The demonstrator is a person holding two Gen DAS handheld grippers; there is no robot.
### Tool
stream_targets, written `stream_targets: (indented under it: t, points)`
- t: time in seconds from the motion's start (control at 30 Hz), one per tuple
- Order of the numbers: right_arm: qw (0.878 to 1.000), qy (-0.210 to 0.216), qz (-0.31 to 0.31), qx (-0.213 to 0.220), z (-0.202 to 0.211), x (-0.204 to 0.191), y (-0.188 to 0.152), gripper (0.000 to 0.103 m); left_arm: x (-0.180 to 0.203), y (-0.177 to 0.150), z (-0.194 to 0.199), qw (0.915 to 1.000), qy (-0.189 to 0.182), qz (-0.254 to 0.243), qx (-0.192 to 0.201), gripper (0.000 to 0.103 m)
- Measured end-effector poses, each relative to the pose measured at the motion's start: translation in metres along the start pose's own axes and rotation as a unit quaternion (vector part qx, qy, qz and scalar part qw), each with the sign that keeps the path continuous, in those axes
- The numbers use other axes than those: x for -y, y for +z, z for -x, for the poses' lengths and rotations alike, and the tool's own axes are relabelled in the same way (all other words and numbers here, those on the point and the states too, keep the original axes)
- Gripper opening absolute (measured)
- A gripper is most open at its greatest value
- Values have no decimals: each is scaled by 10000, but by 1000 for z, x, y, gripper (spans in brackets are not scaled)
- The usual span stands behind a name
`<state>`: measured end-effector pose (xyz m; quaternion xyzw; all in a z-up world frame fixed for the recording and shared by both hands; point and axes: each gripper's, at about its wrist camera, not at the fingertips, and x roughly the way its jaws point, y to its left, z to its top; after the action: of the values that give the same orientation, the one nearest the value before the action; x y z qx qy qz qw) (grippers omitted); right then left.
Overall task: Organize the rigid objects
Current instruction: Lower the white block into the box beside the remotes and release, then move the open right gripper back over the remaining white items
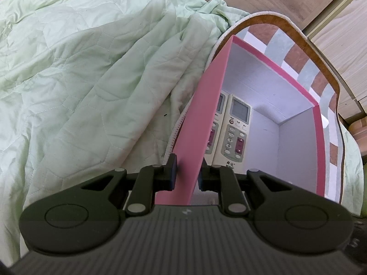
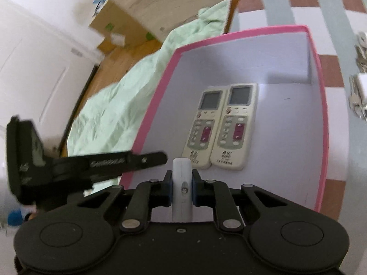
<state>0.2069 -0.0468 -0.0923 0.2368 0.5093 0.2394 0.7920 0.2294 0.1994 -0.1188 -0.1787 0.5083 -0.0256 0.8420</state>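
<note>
In the left wrist view, the left tool point(image 1: 187, 174) sits at the bottom centre of the frame. It is closed narrowly on the near left wall of the pink box point(image 1: 201, 123): one finger presses the wall from outside, the other from inside. The box runs from the lower centre up to the upper right of the frame, and its inside is white. Two remotes point(image 1: 235, 128) lie side by side on the box floor, screens toward the far end; the left one is partly hidden behind the pink wall. The box stands on a checked mat point(image 1: 305, 68) with a brown edge, at the right of the frame. A light green quilt point(image 1: 91, 73) fills the left half of the frame.

In the right wrist view, the right tool point(image 2: 182, 189) is at the bottom centre and holds a small white object point(image 2: 181, 176) upright between its fingers. I cannot tell what this object is. It is over the near part of the box point(image 2: 158, 96), just in front of the two remotes point(image 2: 221, 126), which touch each other in the middle of the frame. The left tool point(image 2: 103, 162) reaches in from the left of the frame to the left wall of the box. The mat point(image 2: 332, 64) shows at the upper right, and the quilt point(image 2: 119, 105) lies left of the box. Some small pale things point(image 2: 360, 91) lie on the mat at the right edge, too blurred to name.
</note>
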Motion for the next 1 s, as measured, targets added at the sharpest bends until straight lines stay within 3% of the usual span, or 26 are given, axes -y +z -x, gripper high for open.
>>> stream_targets:
  t: [0.2, 0.37, 0.47, 0.6, 0.77, 0.9, 1.0]
  points:
    - [9972, -287, -654, 241, -13, 12, -23, 24, -1, 1, 0, 10000, -15, 8, -18, 16]
    - [9969, -773, 146, -39, -16, -7, -26, 32, -1, 2, 0, 10000, -18, -4, -17, 16]
    - [9959, -853, 163, -266, -19, -7, -17, 33, -1, 1, 1, 10000, -31, -35, 13, 16]
    - [9887, -1411, 403, -304, -20, -6, -20, 43, -3, 1, 2, 10000, -82, -33, 22, 16]
    - [9863, -1497, 512, -470, -30, -11, -25, 45, -1, 0, 2, 10000, -45, -60, 38, 16]
    - [9791, -1799, 722, -608, -46, -20, -26, 48, 1, 0, 3, 9999, -2, -120, 52, 15]
    - [9770, -1860, 503, -917, -48, -17, -20, 49, 0, 0, 3, 9999, -50, -82, 50, 15]
